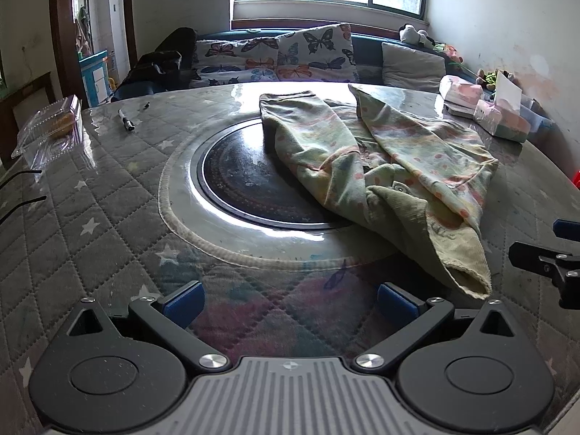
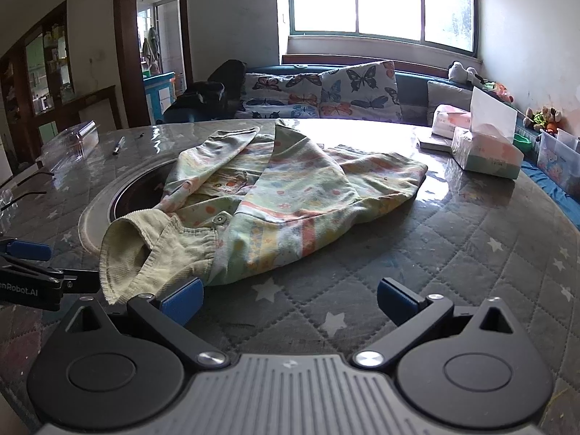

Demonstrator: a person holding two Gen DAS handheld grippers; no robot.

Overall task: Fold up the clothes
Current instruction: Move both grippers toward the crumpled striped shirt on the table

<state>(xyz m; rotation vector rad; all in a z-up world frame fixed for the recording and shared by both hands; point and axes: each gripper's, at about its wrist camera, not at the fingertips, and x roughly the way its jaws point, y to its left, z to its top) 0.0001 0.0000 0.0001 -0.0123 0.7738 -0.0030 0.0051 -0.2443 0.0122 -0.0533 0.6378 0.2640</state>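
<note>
lying at the bench's (image 1: 108, 195) nine o'clock, a clear clamshell box (image 1: 54, 127) holds something orange; both grippers' (image 1: 290, 301) (image 2: 290, 299) fingers spread, empty.

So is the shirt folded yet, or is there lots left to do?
Partly. Both sleeves of the pastel shirt already lie crossed over its middle, so the sleeve fold looks done. Nothing is in hand: the left gripper and right gripper are both open, above the table near the collar. Left: folding the body into a neat bundle.
</note>
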